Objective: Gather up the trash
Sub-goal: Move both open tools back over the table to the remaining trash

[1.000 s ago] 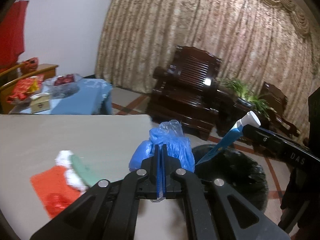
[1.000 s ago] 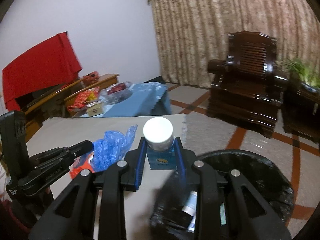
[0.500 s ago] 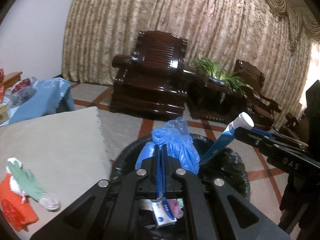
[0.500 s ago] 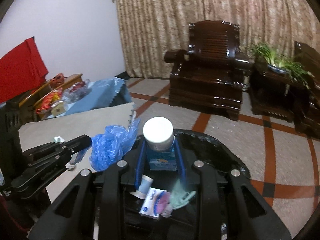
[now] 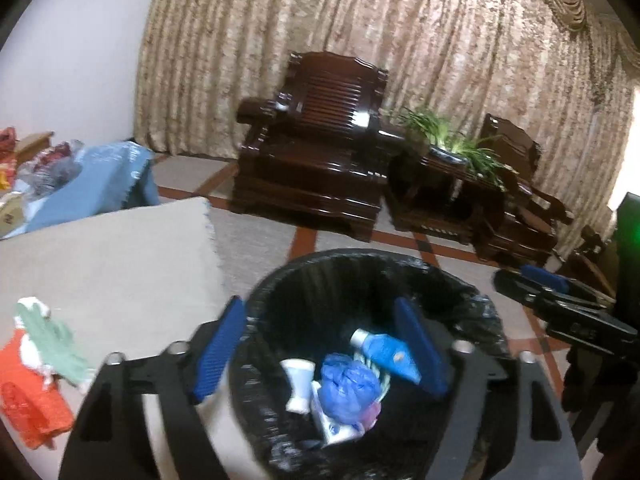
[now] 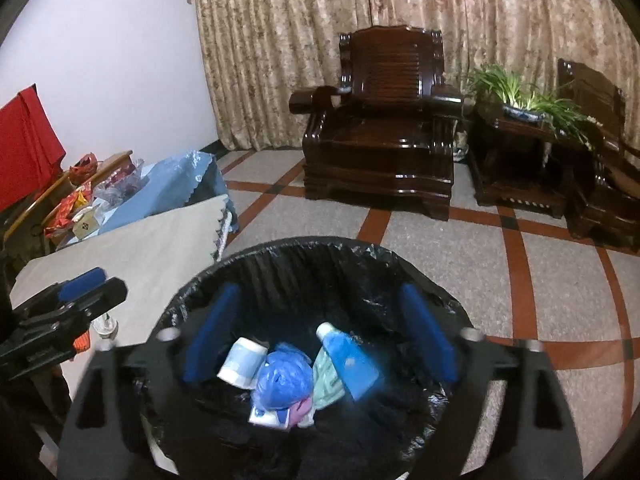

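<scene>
A black-lined trash bin stands on the floor beside the table. Inside lie a crumpled blue plastic bag, a blue tube with a white cap and other scraps. My left gripper is open and empty above the bin. My right gripper is open and empty above the bin too. On the table lie an orange wrapper and a green-and-white piece of trash.
The beige-covered table is at left. A dark wooden armchair, a side table with a plant and curtains stand behind. A blue-covered low table with clutter is far left.
Both grippers opened over the bin. The blue bag dropped from the left gripper and the blue tube from the right; both now lie inside the bin.
</scene>
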A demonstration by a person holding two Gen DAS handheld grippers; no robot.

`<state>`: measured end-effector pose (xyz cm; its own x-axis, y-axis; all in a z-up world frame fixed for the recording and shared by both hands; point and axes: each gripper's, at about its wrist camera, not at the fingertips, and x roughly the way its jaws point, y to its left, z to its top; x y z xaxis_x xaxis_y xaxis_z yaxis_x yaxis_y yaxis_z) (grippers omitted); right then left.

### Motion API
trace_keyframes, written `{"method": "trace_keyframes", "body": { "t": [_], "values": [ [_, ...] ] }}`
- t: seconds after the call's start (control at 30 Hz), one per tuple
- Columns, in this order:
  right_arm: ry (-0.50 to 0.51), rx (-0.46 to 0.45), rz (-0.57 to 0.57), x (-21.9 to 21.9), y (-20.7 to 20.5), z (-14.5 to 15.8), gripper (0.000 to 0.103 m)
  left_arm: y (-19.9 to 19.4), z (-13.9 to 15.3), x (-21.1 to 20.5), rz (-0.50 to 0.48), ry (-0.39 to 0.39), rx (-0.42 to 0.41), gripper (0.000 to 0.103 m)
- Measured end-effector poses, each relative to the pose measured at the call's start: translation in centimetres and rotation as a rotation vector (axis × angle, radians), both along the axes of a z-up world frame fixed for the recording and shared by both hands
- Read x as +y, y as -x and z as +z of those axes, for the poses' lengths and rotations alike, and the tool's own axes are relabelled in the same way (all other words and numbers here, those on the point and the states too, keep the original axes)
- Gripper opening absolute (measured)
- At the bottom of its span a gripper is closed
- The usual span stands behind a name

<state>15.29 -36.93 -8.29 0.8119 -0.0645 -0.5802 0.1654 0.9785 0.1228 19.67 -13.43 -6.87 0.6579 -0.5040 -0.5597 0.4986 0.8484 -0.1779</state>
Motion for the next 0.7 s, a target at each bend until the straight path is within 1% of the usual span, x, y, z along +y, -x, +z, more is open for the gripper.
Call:
{"method": "trace_keyframes", "body": {
  "t": [0.03,0.13,0.2,0.33,0.5,0.7],
  "values": [
    [0.004,-0.008,0.001,0.4,0.1,0.1,0.093,0.2,0.2,0.8,0.022,-0.008,-0.013,0.088],
    [-0.006,-0.017,0.025,1.7,0.0,0.5,0.097,0.7,0.4,2.6,0.061,-0.016,-0.024,0.093],
    [-0.012,-0.023,0.040,2.7,-0.1,0.6,0.097,1.0,0.6,4.0,0.088,-0.018,-0.027,0.094],
    [-0.025,-0.030,0.098,5.4,-0.6,0.7,0.097,1.5,0.7,8.0,0.163,-0.025,-0.031,0.094],
    [-0.036,-0.028,0.168,9.0,-1.9,0.9,0.097,2.6,0.2,14.1,0.285,-0.055,-0.046,0.094],
    [-0.029,-0.029,0.279,14.9,-3.3,0.5,0.097,3.5,-0.6,20.4,0.416,-0.085,-0.043,0.094]
  ]
}}
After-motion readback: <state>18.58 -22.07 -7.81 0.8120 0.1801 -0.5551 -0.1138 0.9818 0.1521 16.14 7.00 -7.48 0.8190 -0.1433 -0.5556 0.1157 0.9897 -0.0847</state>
